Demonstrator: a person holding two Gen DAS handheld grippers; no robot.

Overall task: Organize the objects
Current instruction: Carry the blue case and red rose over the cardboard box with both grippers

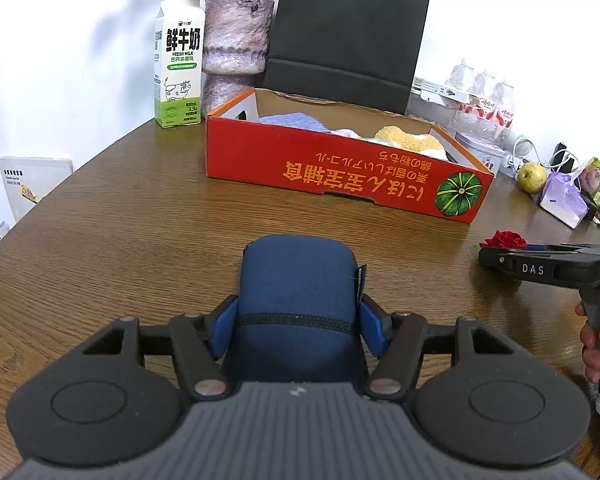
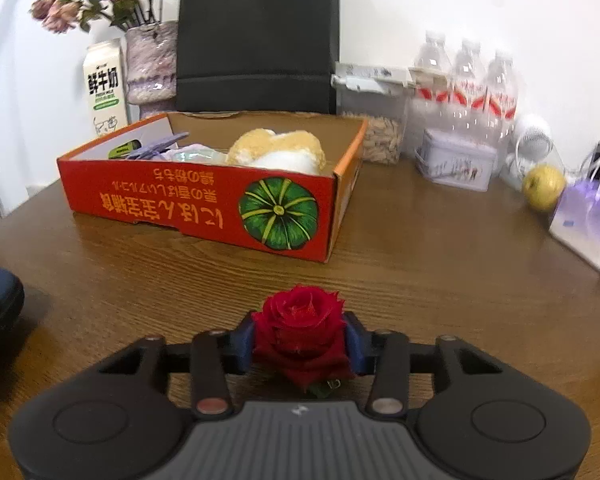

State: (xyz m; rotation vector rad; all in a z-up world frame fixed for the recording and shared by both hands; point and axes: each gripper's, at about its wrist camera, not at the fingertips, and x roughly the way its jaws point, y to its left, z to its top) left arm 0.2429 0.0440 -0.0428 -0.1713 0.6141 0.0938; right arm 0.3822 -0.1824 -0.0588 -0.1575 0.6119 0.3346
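While the left gripper [image 1: 298, 320] grips a dark blue zippered pouch [image 1: 298, 280] between its blue pads, the pouch rests on the wooden desk [image 1: 120, 240] toward its near edge. The right gripper [image 2: 300, 340] has its pads pressed against both sides of a red rose [image 2: 302, 328], low over the desk. Beyond both, toward the far edge, stands an open orange cardboard box [image 2: 204, 204] holding cloths and a yellow plush item [image 2: 278, 148]. A milk carton [image 1: 178, 64] stands at the box's far left corner.
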